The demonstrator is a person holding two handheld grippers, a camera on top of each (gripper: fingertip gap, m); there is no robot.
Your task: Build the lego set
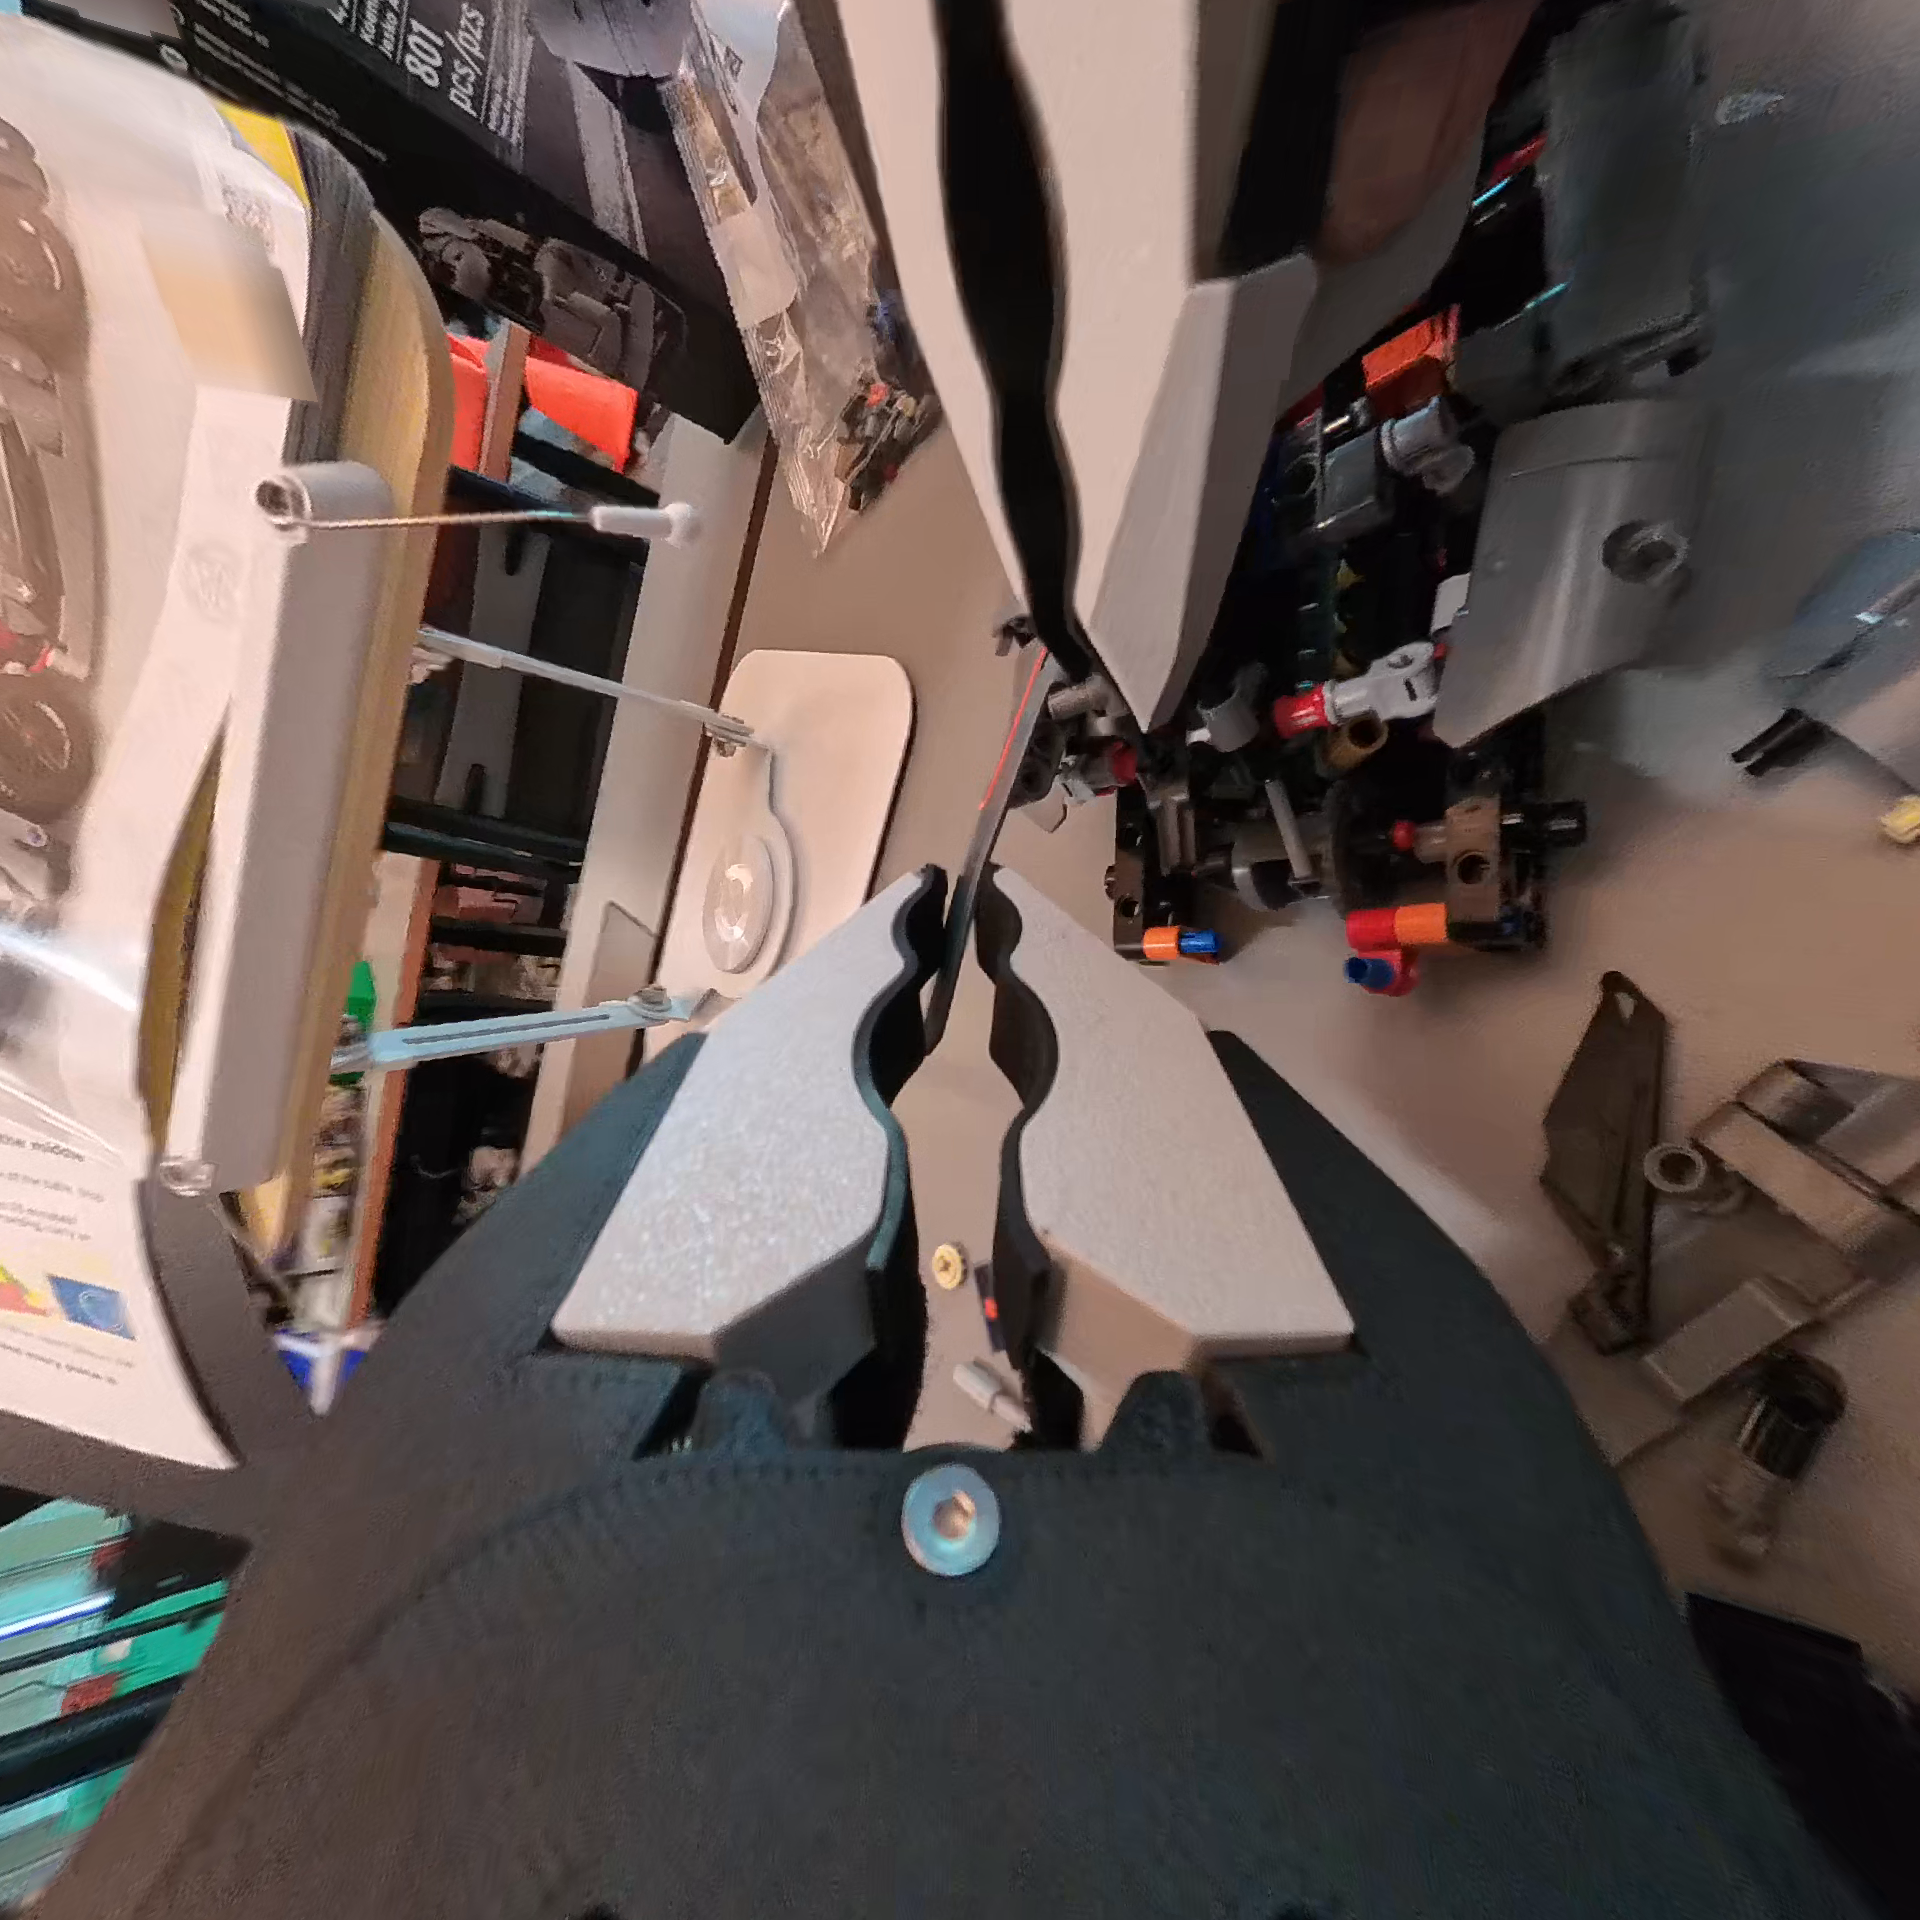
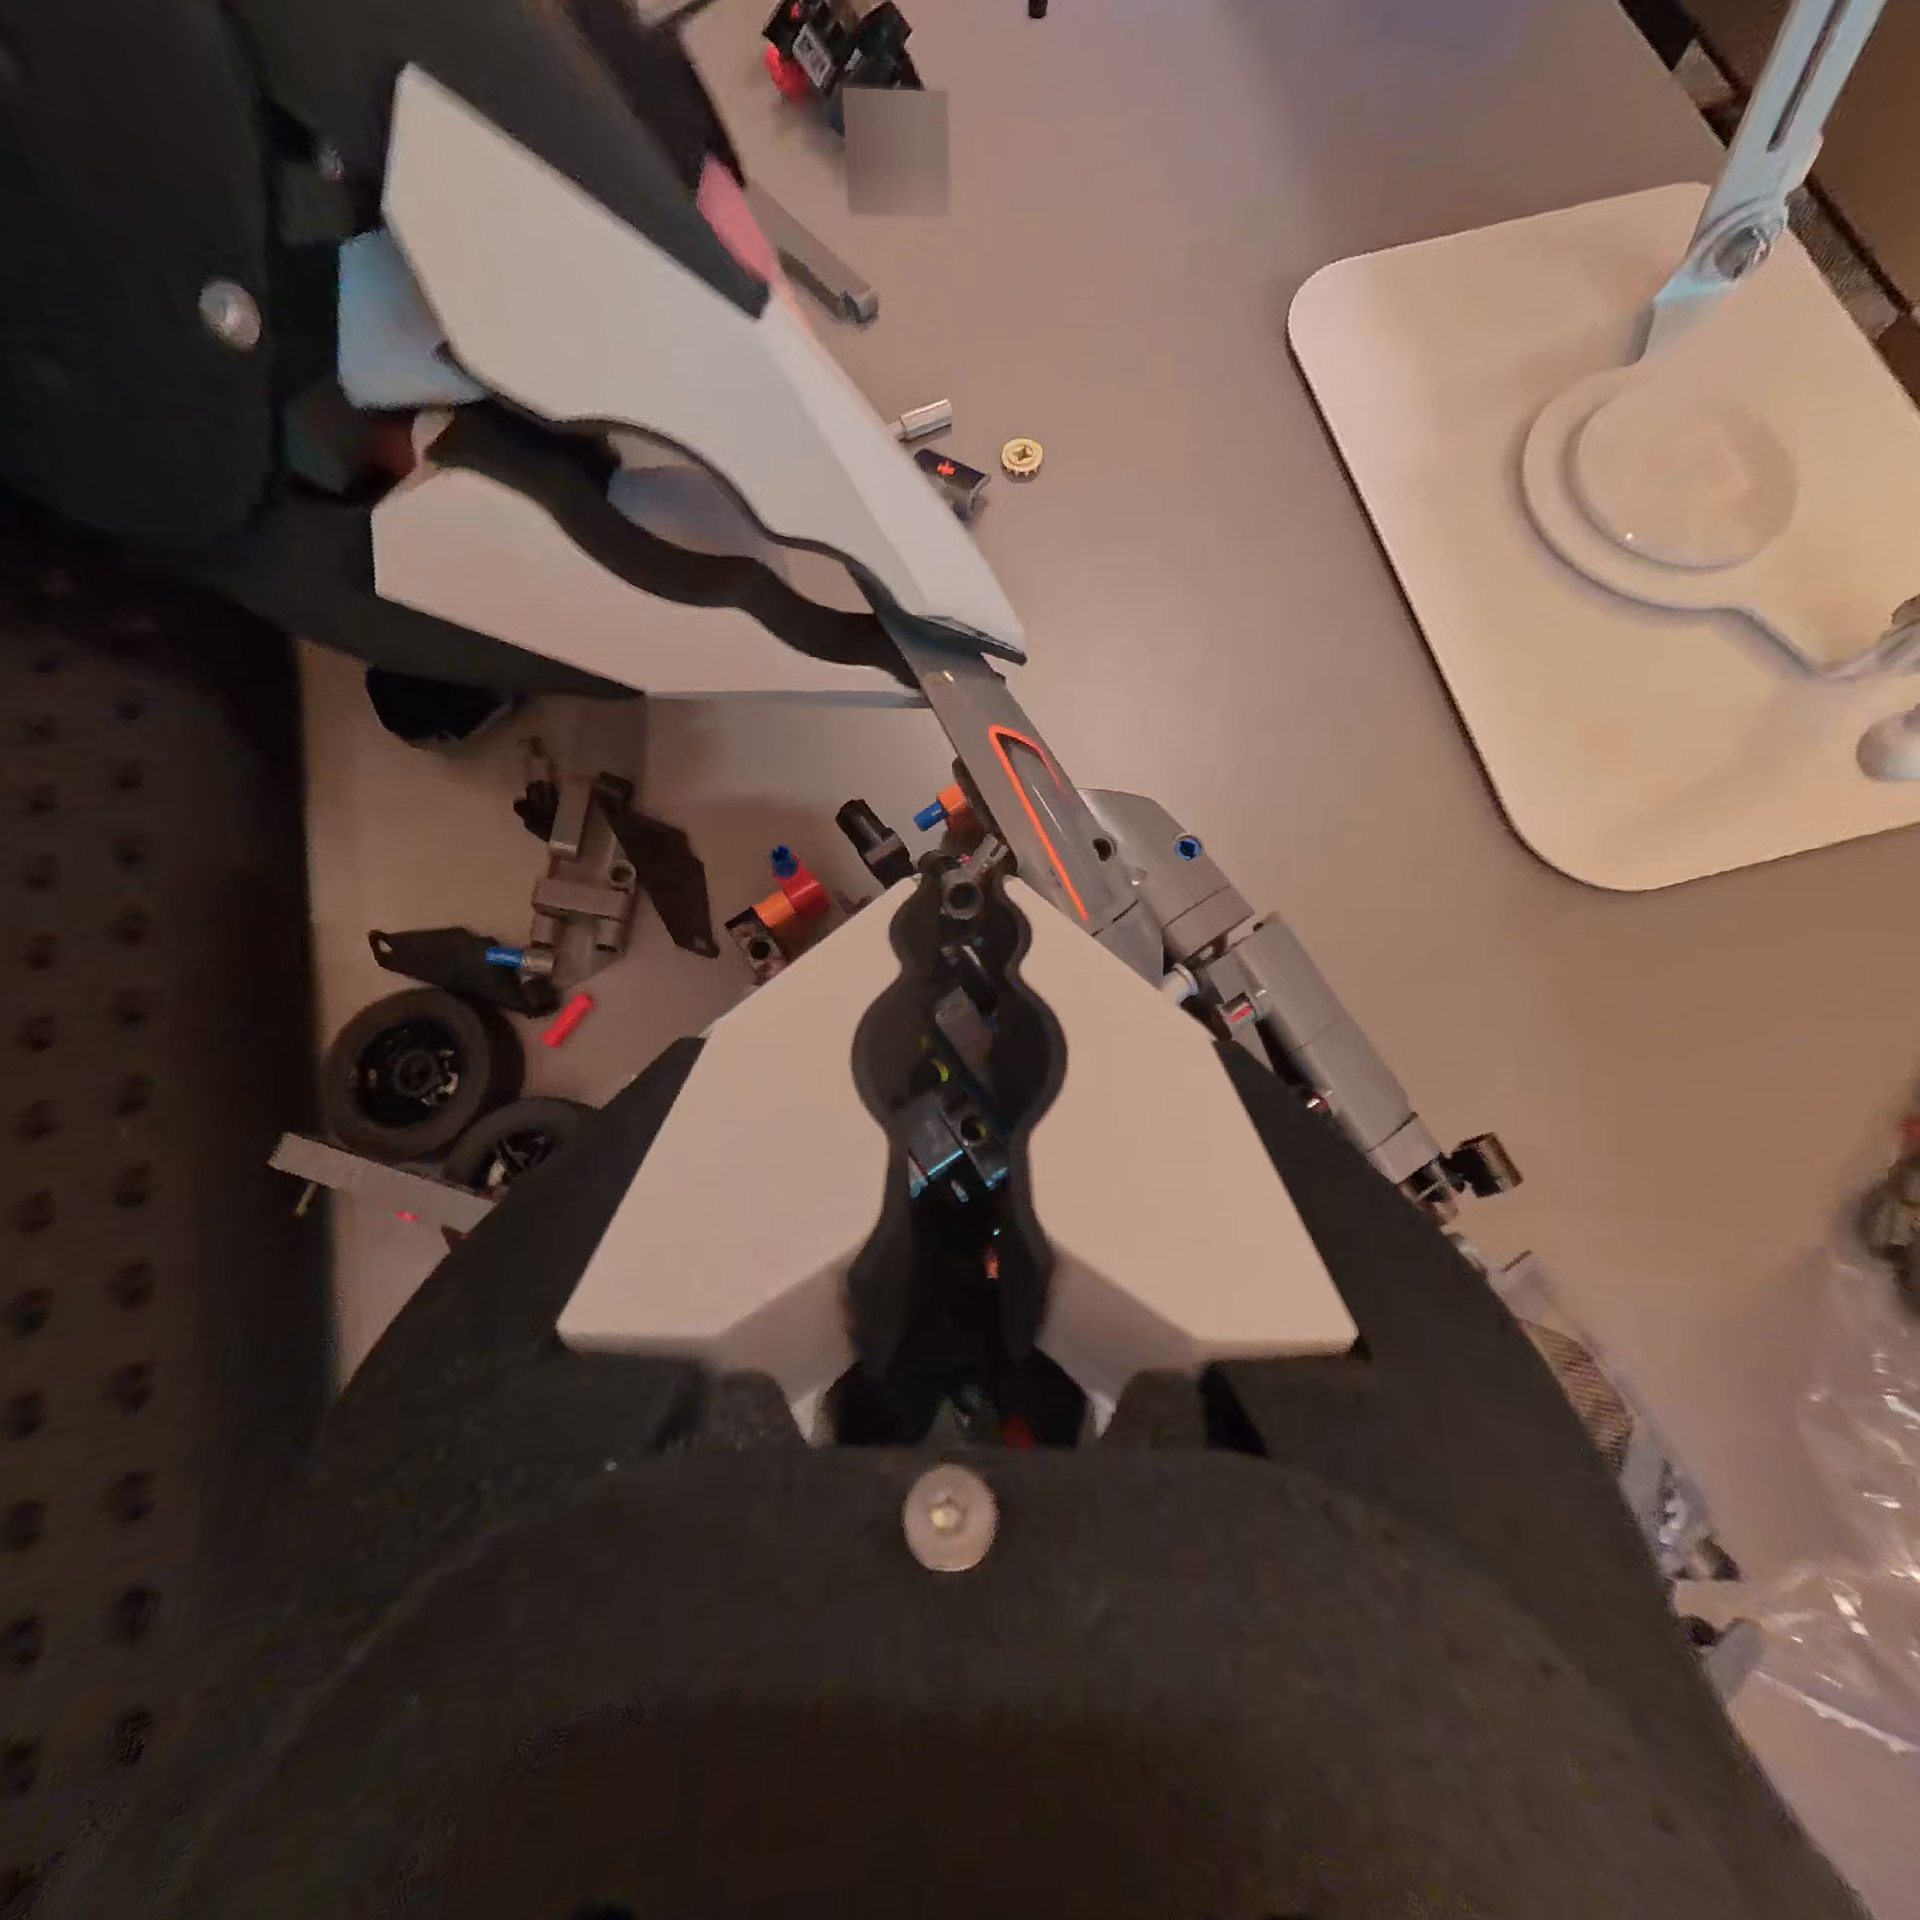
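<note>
Closest to my lens, the left hand-held gripper (image 1: 961,894) has its fingers pressed onto a thin dark grey panel with an orange line (image 1: 1003,764), pinching its near end at the fingertips. That panel runs straight ahead to the lego car model (image 1: 1330,810), which sits beyond and to the right of the fingertips, on the tan surface (image 1: 1195,997).

From the right wrist view, my right hand-held gripper (image 2: 961,883) is closed around the model's dark chassis (image 2: 956,1132), with bricks filling the gap between its fingers and a small grey connector at the tips. The model's grey side section (image 2: 1288,997) juts out right of these fingers. The panel (image 2: 1029,800) rises ahead and slightly left of my right fingertips, up to the left hand-held gripper (image 2: 951,649) clamped on its far end.

Left of the right gripper lie loose parts: two black wheels (image 2: 416,1070), a grey and black sub-assembly (image 2: 592,883) and a red pin (image 2: 568,1019). Farther ahead rest a tan gear (image 2: 1023,456) and a white stand base (image 2: 1455,520) off to the right.
</note>
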